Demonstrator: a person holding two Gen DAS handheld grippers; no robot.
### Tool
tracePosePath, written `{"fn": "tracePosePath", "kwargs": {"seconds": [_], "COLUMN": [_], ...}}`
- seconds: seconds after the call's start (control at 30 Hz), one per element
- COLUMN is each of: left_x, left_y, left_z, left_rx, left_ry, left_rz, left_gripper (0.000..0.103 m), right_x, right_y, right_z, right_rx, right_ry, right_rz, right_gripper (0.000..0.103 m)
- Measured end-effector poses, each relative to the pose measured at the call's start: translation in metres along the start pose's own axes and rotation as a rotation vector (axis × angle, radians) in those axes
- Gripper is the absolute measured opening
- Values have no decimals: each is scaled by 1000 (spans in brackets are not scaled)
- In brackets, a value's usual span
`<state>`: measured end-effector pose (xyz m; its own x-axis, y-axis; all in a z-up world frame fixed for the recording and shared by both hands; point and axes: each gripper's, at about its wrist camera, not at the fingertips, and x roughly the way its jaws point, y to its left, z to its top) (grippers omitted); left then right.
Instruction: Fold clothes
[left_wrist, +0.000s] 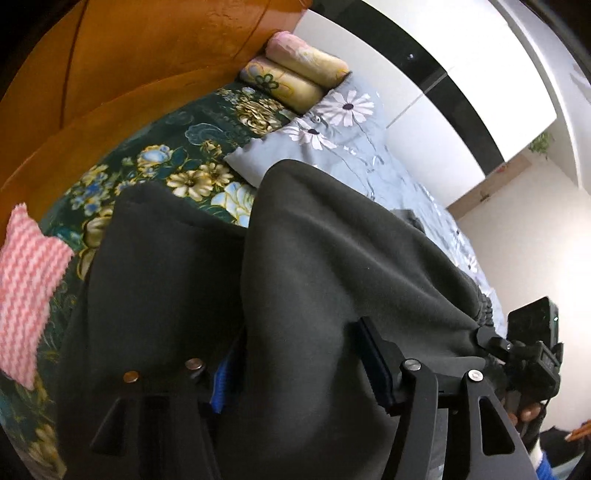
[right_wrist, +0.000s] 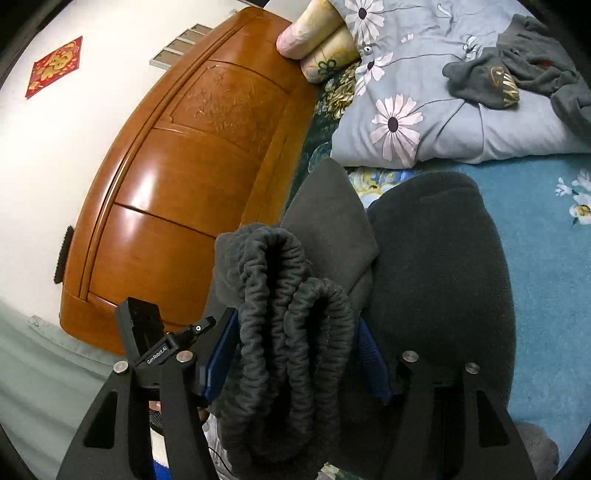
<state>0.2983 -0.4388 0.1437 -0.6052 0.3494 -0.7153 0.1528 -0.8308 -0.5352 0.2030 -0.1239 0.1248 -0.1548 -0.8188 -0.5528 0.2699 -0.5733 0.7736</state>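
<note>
A dark grey fleece pair of trousers hangs lifted over the bed, held by both grippers. My left gripper is shut on a thick fold of the fabric, its blue pads pressed on the cloth. My right gripper is shut on the gathered elastic waistband, which bunches between the blue pads. The trouser legs drape away onto the bed. The right gripper also shows in the left wrist view, at the waistband end.
A wooden headboard stands at the left. A grey flowered quilt carries another crumpled grey garment. Rolled pillows lie by the headboard. A pink striped cloth lies on the dark flowered sheet.
</note>
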Motion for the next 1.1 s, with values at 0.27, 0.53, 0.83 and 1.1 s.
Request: {"fn": "tracePosePath", "kwargs": {"seconds": [0.27,0.53,0.83,1.1], "left_x": [-38,-62,-20,9], "left_y": [-2,-49,-73,-60], "left_z": [-1,-14,-36,-38], "left_rx": [-43,93,252,223], "left_ry": [-85,-238,-162,-152], "left_rz": [102,232,293,300], "left_gripper": [66,66,67,68], "right_x": [-27,-69,-10,6], "right_y": [22,71,114,84], "right_z": [6,1,-45,-33], "right_rx": [-100,-247,-524,-440], "right_ry": [-12,-156,-54,-80], "right_rz": [-65,-81,-174,-164], "right_gripper": [69,69,69,69]}}
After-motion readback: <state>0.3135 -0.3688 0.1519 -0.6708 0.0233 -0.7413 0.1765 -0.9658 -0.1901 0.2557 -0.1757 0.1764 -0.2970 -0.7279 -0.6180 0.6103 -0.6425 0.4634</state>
